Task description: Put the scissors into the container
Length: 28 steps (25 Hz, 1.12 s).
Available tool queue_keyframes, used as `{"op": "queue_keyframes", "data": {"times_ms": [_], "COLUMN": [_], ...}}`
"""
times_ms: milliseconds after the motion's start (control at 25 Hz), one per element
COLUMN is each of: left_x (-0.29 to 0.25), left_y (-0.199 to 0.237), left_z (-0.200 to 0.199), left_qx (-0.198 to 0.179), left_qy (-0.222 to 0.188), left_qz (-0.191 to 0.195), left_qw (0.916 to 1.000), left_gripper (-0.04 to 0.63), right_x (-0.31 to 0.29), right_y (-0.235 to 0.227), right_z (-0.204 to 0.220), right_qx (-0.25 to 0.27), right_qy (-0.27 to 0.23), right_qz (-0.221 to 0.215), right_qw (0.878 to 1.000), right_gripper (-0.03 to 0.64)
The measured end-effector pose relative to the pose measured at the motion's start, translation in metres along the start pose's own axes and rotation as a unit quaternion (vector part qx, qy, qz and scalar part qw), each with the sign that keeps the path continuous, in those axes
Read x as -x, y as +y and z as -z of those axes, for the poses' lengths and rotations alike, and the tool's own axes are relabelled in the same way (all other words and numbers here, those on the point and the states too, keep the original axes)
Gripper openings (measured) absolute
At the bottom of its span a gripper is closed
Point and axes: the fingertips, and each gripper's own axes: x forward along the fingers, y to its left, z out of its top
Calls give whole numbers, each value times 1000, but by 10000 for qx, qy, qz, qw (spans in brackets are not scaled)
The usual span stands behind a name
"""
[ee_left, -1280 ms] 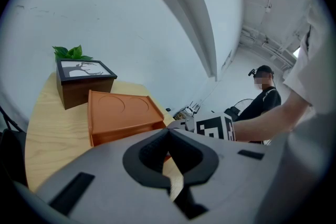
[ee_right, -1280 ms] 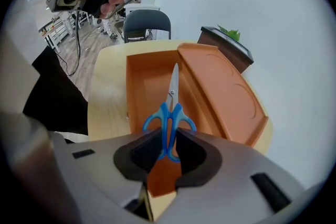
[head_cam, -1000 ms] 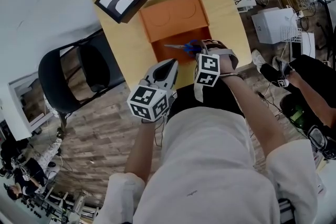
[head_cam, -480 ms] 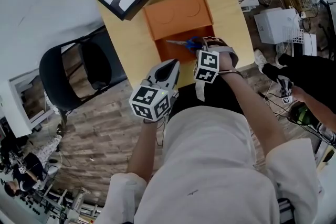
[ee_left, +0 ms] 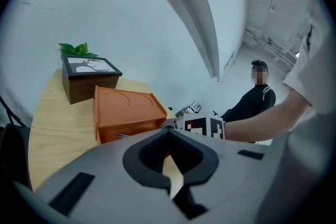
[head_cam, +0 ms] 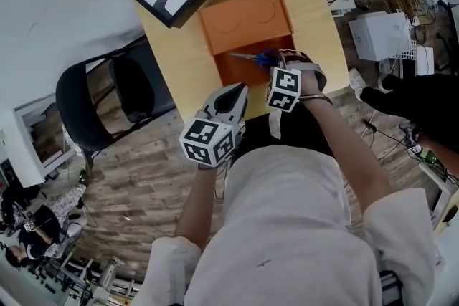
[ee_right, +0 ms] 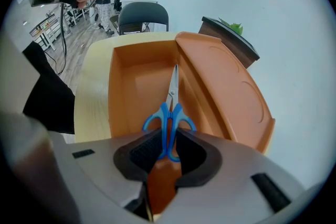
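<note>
The blue-handled scissors (ee_right: 169,113) are clamped by their handles between the jaws of the right hand-held gripper (ee_right: 167,143), with the blades pointed into the open orange container (ee_right: 131,81) at frame centre. The left hand-held gripper (ee_left: 169,134) is held closed on nothing, near the worktop (head_cam: 179,61) edge.

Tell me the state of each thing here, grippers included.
Container: lid open.
Scissors: blades closed, held by the blue handles, tips pointing into the container.
Right gripper: jaws shut on the scissors.
Left gripper: jaws shut, empty.
</note>
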Motion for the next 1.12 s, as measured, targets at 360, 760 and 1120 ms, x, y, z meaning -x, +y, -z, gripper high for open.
{"op": "queue_keyframes", "data": {"times_ms": [360, 760, 1120], "left_x": [1, 7, 7], "left_y": [-3, 3, 6], "left_z": [1, 5, -1], "left_qx": [2, 64, 14], "left_qy": [-18, -23, -48], "left_qz": [-18, -108, -96], "left_qw": [10000, 9999, 9999], "left_gripper": [6, 6, 6], "right_x": [-1, -2, 7], "right_y": [-2, -6, -9], "right_z": [1, 1, 0], "right_qx": [-92, -292, -360], "right_qy": [-22, -68, -185], "right_qz": [41, 131, 233], "right_qw": [9999, 9995, 9989], "right_gripper": [83, 101, 95]}}
